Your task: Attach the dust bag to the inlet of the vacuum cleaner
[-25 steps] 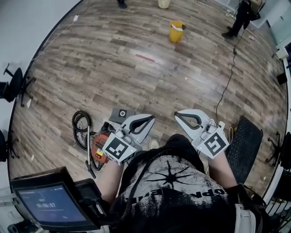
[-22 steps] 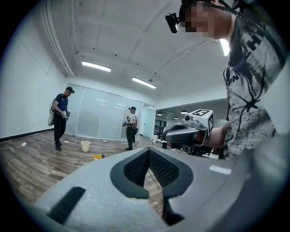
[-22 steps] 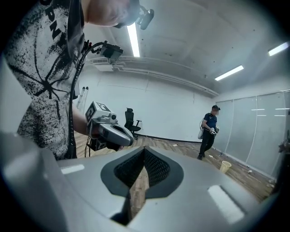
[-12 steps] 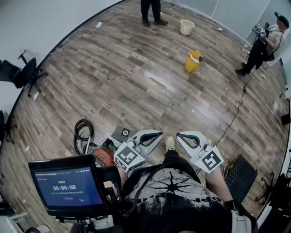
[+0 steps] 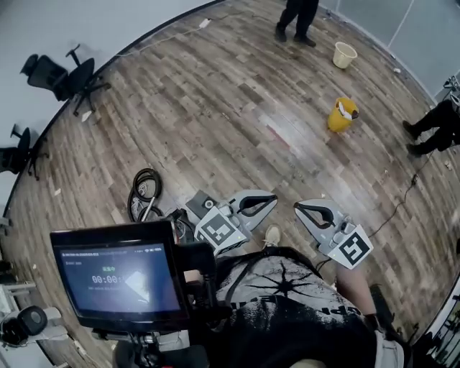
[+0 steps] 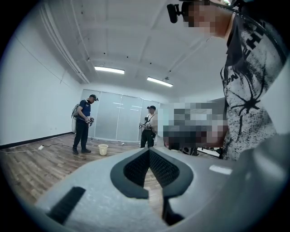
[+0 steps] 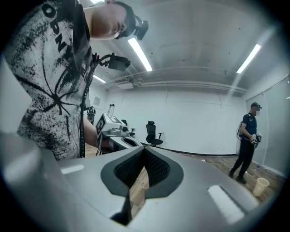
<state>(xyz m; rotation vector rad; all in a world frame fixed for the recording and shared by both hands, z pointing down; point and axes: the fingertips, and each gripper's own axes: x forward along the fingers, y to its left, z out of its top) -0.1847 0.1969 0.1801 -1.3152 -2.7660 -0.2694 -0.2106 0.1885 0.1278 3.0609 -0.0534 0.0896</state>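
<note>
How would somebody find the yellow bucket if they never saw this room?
Start at the wooden floor, on its far side where people stand. Two buckets sit there. The yellow bucket is the nearer, bright one; the other bucket is pale cream.

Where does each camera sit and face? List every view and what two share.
Head view: on the person's head, looking steeply down at the wood floor; shows the black printed shirt, left tongs and right tongs.
Left gripper view: on the left tongs, looking level past shut tips toward the cream bucket; shirt at right.
Right gripper view: on the right tongs, toward an office chair; shirt at left.
Shared: both gripper views show the cream bucket.
</note>
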